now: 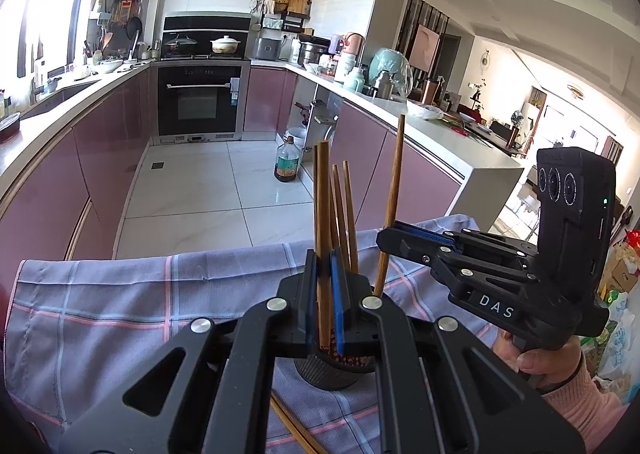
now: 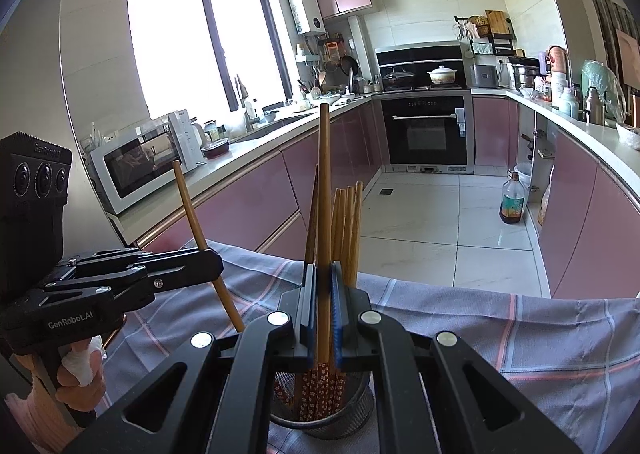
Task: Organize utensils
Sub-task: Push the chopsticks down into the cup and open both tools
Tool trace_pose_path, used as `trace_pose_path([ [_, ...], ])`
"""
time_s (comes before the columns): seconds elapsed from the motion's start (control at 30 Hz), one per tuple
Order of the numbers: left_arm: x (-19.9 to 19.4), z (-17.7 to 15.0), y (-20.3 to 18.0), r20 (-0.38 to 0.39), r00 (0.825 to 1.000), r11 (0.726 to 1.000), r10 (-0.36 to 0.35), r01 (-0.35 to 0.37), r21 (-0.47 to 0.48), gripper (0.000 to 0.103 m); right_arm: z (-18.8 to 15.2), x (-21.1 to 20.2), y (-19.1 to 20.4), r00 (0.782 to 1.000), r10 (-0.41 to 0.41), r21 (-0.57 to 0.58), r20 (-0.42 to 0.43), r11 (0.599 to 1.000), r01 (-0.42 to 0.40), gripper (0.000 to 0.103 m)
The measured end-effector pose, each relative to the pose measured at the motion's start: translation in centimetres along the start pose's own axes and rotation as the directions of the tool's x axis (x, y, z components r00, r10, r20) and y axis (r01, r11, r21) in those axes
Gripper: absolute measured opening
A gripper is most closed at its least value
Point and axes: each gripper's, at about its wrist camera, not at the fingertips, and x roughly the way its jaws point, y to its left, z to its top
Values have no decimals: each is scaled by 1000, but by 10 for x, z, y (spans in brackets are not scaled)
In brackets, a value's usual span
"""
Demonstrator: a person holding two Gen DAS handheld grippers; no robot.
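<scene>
Centrally, a dark mesh holder (image 2: 324,414) stands upright on a tabletop covered by a blue-grey checked cloth (image 2: 520,334), with several wooden chopsticks (image 2: 348,230) standing in it, their patterned red ends down inside. Left gripper (image 1: 323,294): jaws clenched on one chopstick (image 1: 322,214), which stands nearly upright with its lower end reaching into the holder's mouth. Right gripper (image 2: 323,314): jaws likewise clenched on a single tall chopstick (image 2: 323,182), upright, its flowered red end inside the holder. From the left wrist view the right gripper enters from 3 o'clock, held by a hand (image 1: 548,362) in a pink sleeve; from the right wrist view the left gripper enters from 9 o'clock, its chopstick leaning toward 11 o'clock. Two loose chopsticks (image 1: 296,430) lie flat on the cloth at 6 o'clock of the holder, just beside its base. Beyond the tabletop's far edge, a kitchen with pink cabinets and an oil bottle (image 1: 287,160) on the floor.
</scene>
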Motion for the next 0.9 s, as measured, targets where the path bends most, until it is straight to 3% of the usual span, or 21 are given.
trace_pose_path([
  [0.43,28,0,11,-41,999,999,35,-35,-6,9,-7,18,-5,998,-27,26,-59,999,29,7],
  [0.8,49,-15,18,-67,997,999,46,-47,-12,9,-9,15,-10,998,-26,42,-55,999,29,8],
  [0.9,51,-17,19,-59,997,998,55,-56,-13,14,-12,13,-10,998,-23,47,-50,999,26,8],
])
